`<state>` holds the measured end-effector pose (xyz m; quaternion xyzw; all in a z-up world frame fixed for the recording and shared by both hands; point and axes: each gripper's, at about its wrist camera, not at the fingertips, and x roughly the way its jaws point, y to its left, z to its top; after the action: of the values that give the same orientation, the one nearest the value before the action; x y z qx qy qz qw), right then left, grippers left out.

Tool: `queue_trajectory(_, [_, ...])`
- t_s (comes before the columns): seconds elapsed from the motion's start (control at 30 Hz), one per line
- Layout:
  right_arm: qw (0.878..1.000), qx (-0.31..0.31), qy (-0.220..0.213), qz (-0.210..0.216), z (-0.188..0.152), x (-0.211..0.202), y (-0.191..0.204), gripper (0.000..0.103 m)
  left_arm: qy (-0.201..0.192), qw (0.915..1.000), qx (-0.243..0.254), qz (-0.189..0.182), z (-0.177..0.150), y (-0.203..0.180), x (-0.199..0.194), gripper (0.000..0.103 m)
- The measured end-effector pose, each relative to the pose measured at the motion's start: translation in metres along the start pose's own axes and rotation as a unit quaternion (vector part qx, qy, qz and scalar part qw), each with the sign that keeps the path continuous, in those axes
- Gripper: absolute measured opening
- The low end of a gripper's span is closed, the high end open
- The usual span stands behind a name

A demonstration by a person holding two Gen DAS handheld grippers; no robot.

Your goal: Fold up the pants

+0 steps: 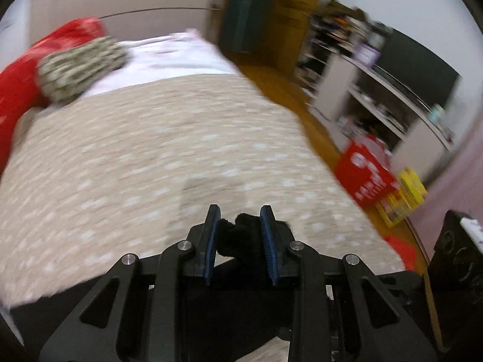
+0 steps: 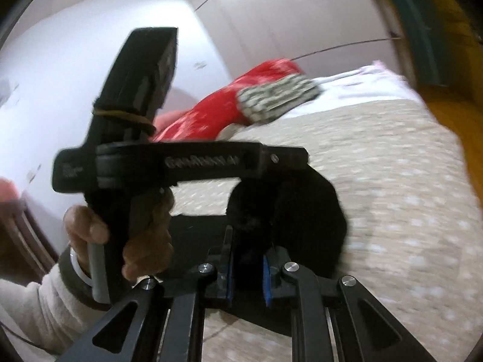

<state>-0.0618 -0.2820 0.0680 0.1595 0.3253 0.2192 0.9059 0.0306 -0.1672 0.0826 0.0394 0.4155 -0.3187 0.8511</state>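
Your left gripper (image 1: 240, 226) pinches a bunch of the black pants (image 1: 238, 235) between its blue pads, lifted above the beige dotted bedspread (image 1: 151, 150). Your right gripper (image 2: 247, 259) is likewise clamped on the dark fabric, which hangs between the two grippers beside your left hand (image 2: 145, 235).

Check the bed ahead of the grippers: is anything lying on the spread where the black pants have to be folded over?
Nothing visible on the near beige spread. Both the left gripper and right gripper already clamp the black pants. The red blanket and patterned cushion sit at the far end.
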Motion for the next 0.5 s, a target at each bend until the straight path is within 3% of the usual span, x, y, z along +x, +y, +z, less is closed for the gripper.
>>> queue_trajectory(0.17, [0.994,-0.008,0.096,0.046,-0.019,0.094,0.028,0.019,0.025,0.9940,-0.087,0.063,-0.044,0.068,-0.008,0.026])
queue_trajectory(0.23, [0.986,0.007,0.155,0.063,-0.034,0.127,0.034,0.036,0.036,0.9899,-0.114,0.075,-0.061,0.086,-0.008,0.026])
queue_trajectory(0.27, [0.984,0.005,0.162,0.079,-0.036,0.129,0.037,0.038,0.036,0.9886,-0.122,0.081,-0.068,0.091,-0.009,0.026])
queue_trajectory(0.37, [0.981,-0.025,0.151,0.123,-0.026,0.105,0.045,0.041,0.030,0.9855,-0.140,0.090,-0.081,0.102,-0.018,0.026])
queue_trajectory(0.43, [0.987,-0.028,0.119,0.104,-0.014,0.078,0.034,0.041,0.024,0.9851,-0.145,0.090,-0.086,0.102,-0.023,0.026])
queue_trajectory(0.5, [0.995,-0.023,0.080,0.054,-0.002,0.052,0.013,0.041,0.012,0.9851,-0.144,0.094,-0.085,0.097,-0.027,0.026])
